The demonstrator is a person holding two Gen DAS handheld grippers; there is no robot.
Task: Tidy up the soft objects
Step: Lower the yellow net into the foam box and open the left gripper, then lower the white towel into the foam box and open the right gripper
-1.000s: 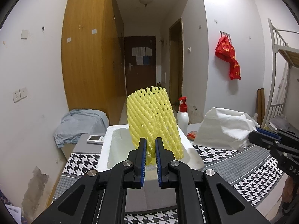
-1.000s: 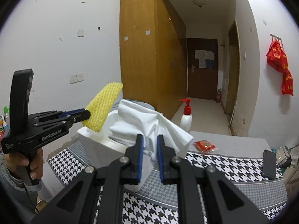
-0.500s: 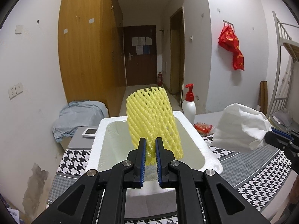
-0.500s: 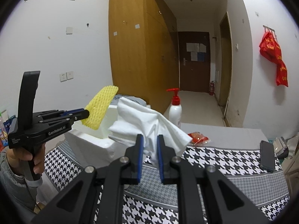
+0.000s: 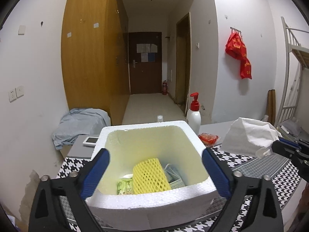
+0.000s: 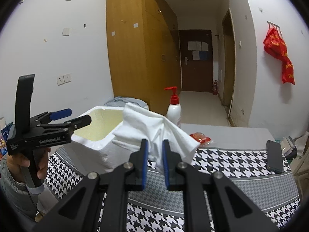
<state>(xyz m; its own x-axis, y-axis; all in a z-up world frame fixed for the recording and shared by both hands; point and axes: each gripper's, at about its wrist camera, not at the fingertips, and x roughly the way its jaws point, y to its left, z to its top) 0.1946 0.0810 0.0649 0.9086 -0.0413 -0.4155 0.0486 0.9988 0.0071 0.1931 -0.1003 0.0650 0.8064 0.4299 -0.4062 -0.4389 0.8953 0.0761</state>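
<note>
Over foam box (image 5: 150,206) | left gripper (image 5: 154,174) spread | right gripper (image 6: 154,162) pinching white cloth (image 6: 154,129)

Left gripper (image 5: 154,172) is wide open, blue pads (image 5: 95,174) apart on both sides of the white foam box (image 5: 152,206). Yellow net (image 5: 150,176) lies flat inside the box w/ a green pack (image 5: 125,187) just beside it (and a mask (image 5: 176,179) on its other side). Right gripper (image 5: 274,147) at the right edge pinches a white cloth (image 5: 249,137) above the checked table (image 5: 270,166). Pump bottle (image 5: 193,114) stands behind the box, red packet (image 5: 209,138) near it.
</note>
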